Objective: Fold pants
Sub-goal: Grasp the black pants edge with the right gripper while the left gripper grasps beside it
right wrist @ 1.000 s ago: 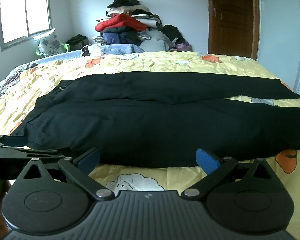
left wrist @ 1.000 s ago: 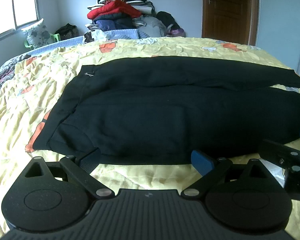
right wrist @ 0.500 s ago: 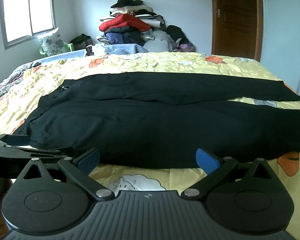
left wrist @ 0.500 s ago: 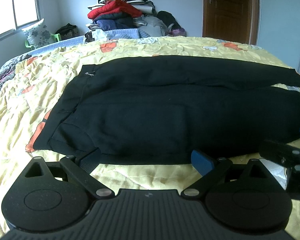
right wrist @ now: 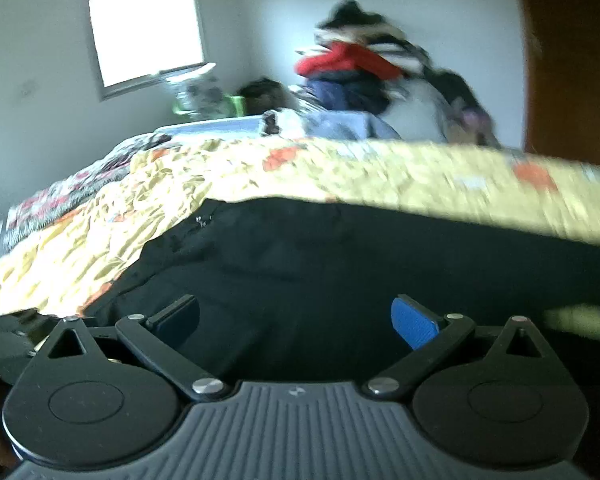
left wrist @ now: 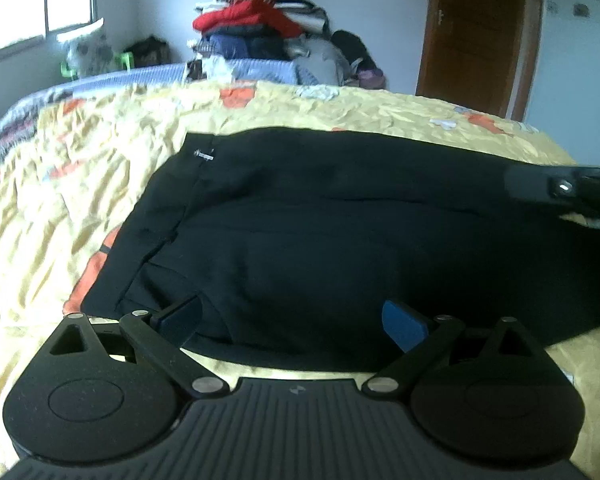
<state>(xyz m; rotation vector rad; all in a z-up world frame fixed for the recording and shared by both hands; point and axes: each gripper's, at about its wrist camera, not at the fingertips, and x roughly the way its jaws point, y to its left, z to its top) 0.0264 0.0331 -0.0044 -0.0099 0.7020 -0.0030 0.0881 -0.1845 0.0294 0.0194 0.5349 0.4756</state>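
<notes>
A tall heap of piled clothes with a red jacket near its top [left wrist: 260, 26] stands past the far edge of the bed, beside a brown wooden door [left wrist: 476, 32] on the right. A bright window [left wrist: 40, 4] sits in the left wall, with a patterned cushion on a green plastic chair [left wrist: 90, 54] below it. The wrinkled yellow bedspread with orange patches [left wrist: 60, 184] covers the whole bed, and nothing lies on it between the grippers and the garment.

The black fabric pants [left wrist: 340, 216] lie spread flat across the bedspread, waistband toward the left and legs running off to the right.

The left gripper [left wrist: 292, 316] has its blue-padded jaws spread wide and holds nothing; its tips hang over the near edge of the pants at the waist end. The right gripper [right wrist: 296, 316] is likewise spread wide and empty, its tips low over the black cloth farther along the leg; that view is blurred. In the left wrist view, part of the right gripper's black frame juts in at the right edge above the pants.
</notes>
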